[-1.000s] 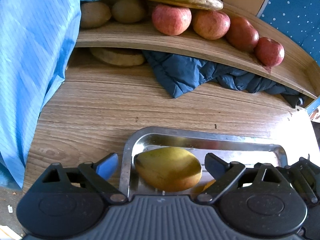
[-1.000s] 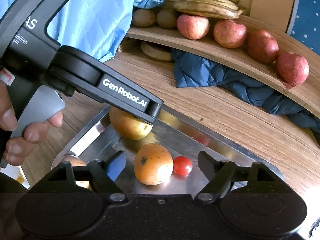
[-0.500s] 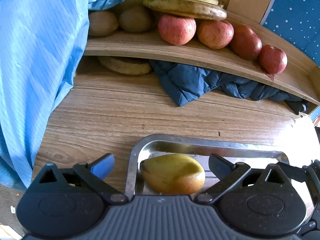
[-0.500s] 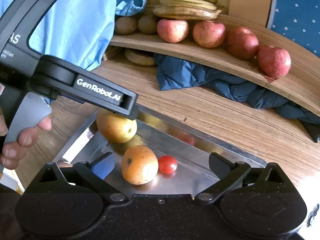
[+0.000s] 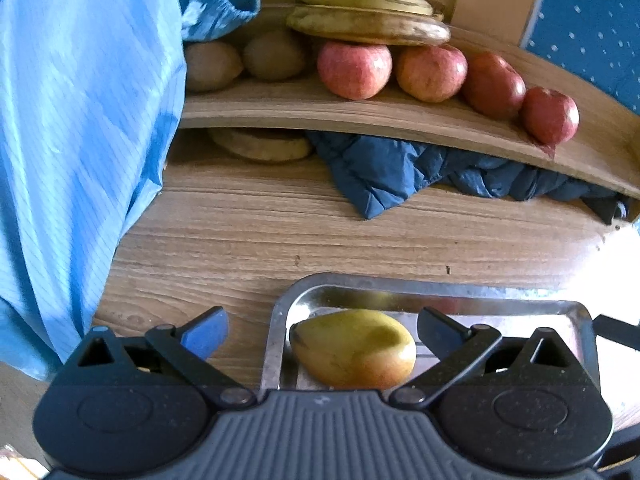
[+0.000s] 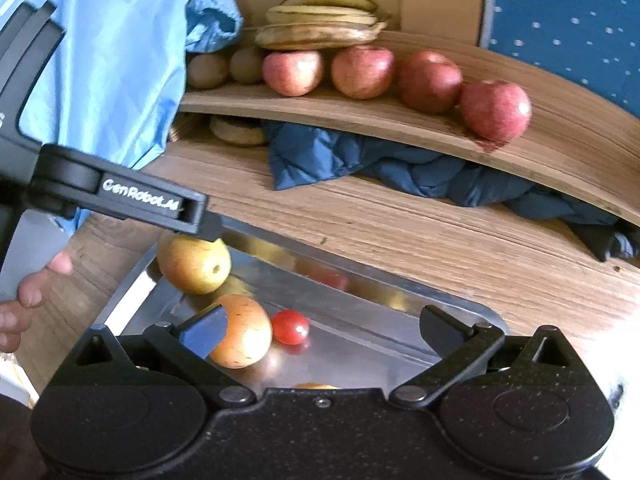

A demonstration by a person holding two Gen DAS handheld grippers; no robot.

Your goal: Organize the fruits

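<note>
A steel tray [image 5: 280, 320] on the wooden table holds a yellow-green mango [image 5: 354, 348]. My left gripper [image 5: 322, 334] hangs open above it; its left finger is outside the tray rim and neither pad touches the fruit. In the right wrist view the same tray [image 6: 384, 280] also holds an orange fruit [image 6: 244, 336] and a cherry tomato [image 6: 291, 327]. My right gripper [image 6: 322, 330] is open over them, its left fingertip in front of the orange fruit. The left gripper's finger [image 6: 192, 216] reaches over the mango [image 6: 194, 264].
A curved wooden shelf [image 5: 400, 120] at the back carries several red apples [image 5: 354, 68], bananas [image 5: 368, 20] and brown kiwis [image 5: 274, 56]. A dark blue quilted cloth [image 5: 384, 168] lies beneath it. Light blue fabric [image 5: 80, 120] hangs at the left. A hand [image 6: 24, 304] grips the left tool.
Both grippers' jaws have spread wider. The right gripper has shifted to the right, so the orange fruit now sits by its left fingertip. The left gripper has stayed over the mango.
</note>
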